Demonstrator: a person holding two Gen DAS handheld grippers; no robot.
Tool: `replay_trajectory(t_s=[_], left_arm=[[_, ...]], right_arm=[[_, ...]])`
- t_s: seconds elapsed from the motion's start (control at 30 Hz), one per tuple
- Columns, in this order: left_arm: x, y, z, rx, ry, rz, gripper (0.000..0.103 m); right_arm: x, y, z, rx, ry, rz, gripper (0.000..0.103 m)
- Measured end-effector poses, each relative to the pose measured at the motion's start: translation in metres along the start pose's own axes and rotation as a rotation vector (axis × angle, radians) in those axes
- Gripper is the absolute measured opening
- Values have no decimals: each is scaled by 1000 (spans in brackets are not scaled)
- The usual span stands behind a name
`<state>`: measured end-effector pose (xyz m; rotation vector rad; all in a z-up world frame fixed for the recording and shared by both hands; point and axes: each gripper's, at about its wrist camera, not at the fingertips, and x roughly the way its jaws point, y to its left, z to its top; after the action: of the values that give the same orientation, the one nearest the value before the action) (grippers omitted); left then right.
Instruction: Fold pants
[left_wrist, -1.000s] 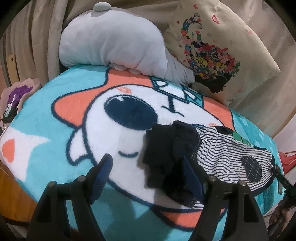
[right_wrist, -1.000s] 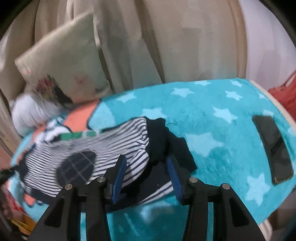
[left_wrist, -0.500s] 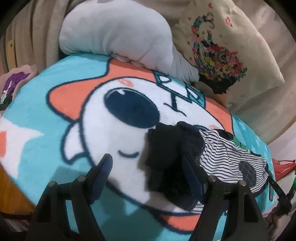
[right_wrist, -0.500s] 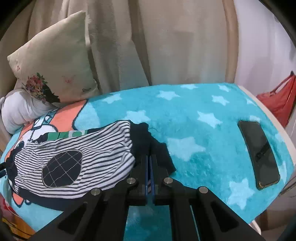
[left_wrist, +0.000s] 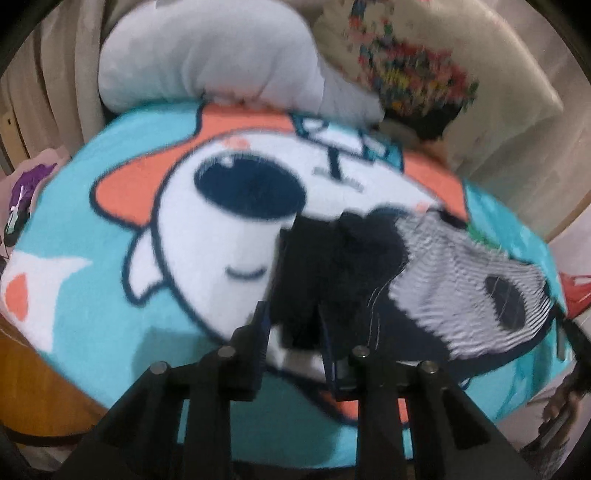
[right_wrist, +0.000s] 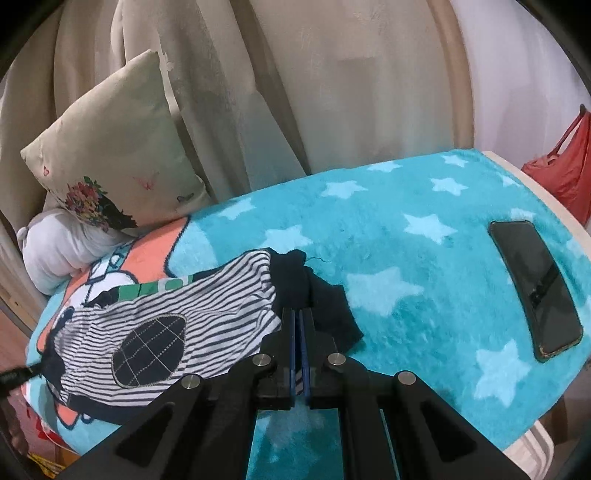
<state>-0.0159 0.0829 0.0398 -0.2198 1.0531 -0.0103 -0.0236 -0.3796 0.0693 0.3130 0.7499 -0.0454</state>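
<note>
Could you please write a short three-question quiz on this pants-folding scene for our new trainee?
1. True or false: the right gripper is shut on the dark cuff end of the striped pants.
2. Multiple choice: what lies on the star blanket to the right of the pants? A) a remote B) a phone C) a book
3. Fill in: the left gripper has dark fabric between its fingers, but they are not yet ____.

Key:
1. True; its fingers meet on the cuff.
2. B; the phone lies flat near the blanket's right edge.
3. Closed; a gap remains, though the left wrist view is blurred.
</note>
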Motion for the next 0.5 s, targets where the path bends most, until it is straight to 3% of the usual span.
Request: replay_trajectory(t_s=[0.13,0.23,0.3,0.37,0.5], left_arm=[[3,12,1,-44,34,-14,39],[-18,13,4,-33,-21,-42,39],[-33,8,8,-24,-79,-53,47],[-43,-7,13,3,-151,-88,66],[-25,-44,20,87,-186,-92,69]], right_arm=[[-1,2,0,15,-1,16,6],[-7,7,4,4,-10,49,11],[-8,15,4,-3,-9,102,24],[-2,31,0,-22,15,194,28],[21,80,-22,-135,109,311,28]])
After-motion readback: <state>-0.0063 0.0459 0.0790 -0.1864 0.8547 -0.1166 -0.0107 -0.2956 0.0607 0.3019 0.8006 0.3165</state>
